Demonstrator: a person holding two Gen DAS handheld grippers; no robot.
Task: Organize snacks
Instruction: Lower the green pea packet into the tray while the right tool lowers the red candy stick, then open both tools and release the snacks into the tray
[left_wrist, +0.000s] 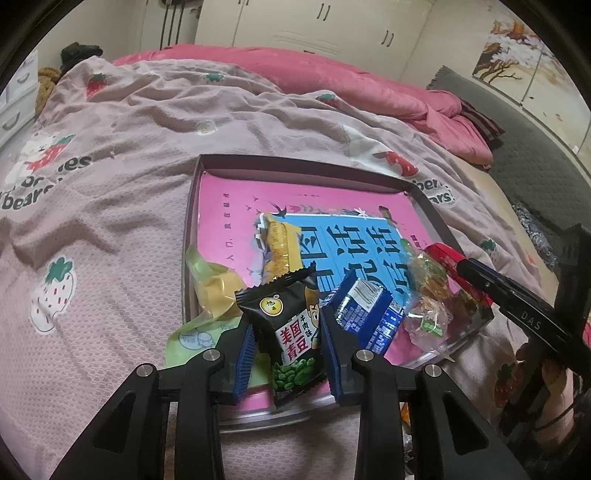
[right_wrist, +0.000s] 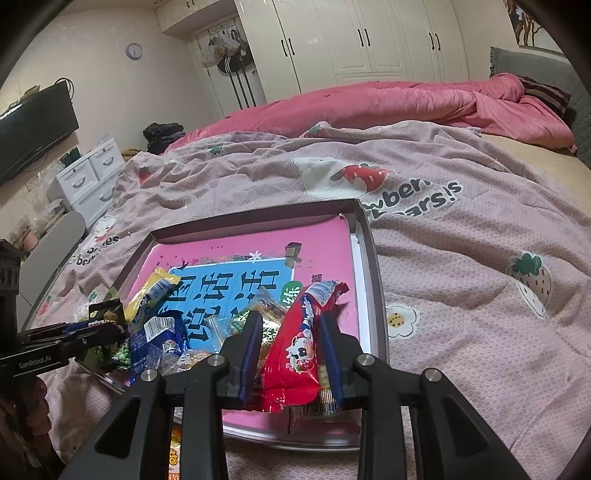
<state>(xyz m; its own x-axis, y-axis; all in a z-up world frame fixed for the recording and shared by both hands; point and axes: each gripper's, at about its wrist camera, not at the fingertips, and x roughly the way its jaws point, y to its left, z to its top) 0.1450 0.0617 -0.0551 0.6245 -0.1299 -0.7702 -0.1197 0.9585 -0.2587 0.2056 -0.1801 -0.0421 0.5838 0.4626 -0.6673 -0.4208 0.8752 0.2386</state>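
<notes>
Two packets gripped over the near edge of the tray (left_wrist: 295, 161) on the bed: black one (left_wrist: 291, 332) in left claw (left_wrist: 288, 354), red one (right_wrist: 295, 347) in right claw (right_wrist: 291, 354), seemingly for sorting inside.

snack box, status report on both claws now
Left claw around black pea packet. Right claw around red packet. Both over snack box. Nothing blocking.

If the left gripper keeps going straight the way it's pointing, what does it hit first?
The left gripper already has the black green-pea packet between its fingers. Pushed further, that packet would probably meet the yellow snack packet lying just ahead on the box's pink floor; depth is hard to judge.
</notes>
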